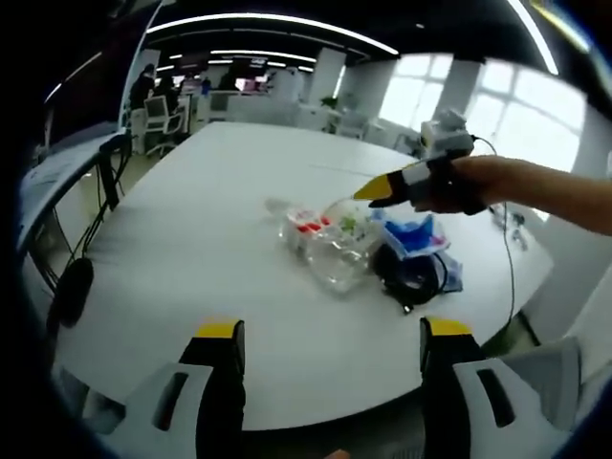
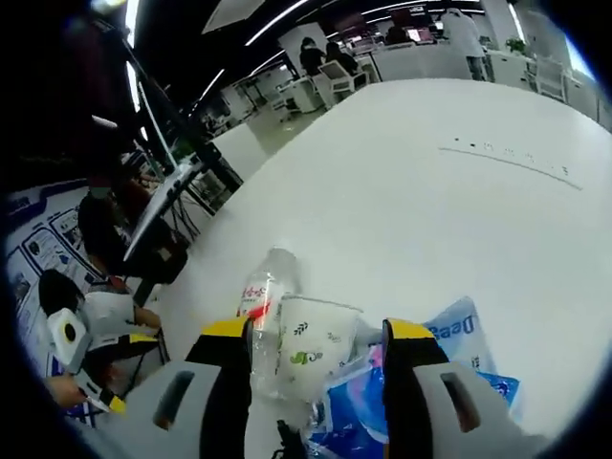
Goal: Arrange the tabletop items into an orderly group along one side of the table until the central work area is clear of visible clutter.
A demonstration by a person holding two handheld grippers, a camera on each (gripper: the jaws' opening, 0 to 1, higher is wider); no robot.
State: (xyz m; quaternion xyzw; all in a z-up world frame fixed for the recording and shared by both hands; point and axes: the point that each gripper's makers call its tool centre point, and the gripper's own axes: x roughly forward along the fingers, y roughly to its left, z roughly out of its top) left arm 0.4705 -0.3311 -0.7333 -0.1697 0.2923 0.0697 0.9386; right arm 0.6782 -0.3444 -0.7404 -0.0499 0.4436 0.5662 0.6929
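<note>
A cluster lies right of the table's middle: a clear plastic bottle with a red label (image 1: 304, 229), a clear cup with green print (image 1: 344, 244), a blue packet (image 1: 413, 234) and a black coiled object (image 1: 411, 277). My left gripper (image 1: 333, 337) is open, low at the near edge, well short of the cluster. A hand holds my right gripper (image 1: 381, 189) just above the cup. In the right gripper view, my right gripper (image 2: 317, 333) stands open with the cup (image 2: 311, 349) between its jaws, the bottle (image 2: 263, 296) by the left jaw and the blue packet (image 2: 454, 335) to the right. Contact cannot be judged.
The white table (image 1: 210, 201) stretches wide around the cluster, with a thin cable (image 1: 507, 258) trailing off its right edge. Office chairs (image 1: 158, 115) and desks stand beyond it. My left gripper's yellow tip (image 2: 115, 404) shows low left, near seated people (image 2: 105, 229).
</note>
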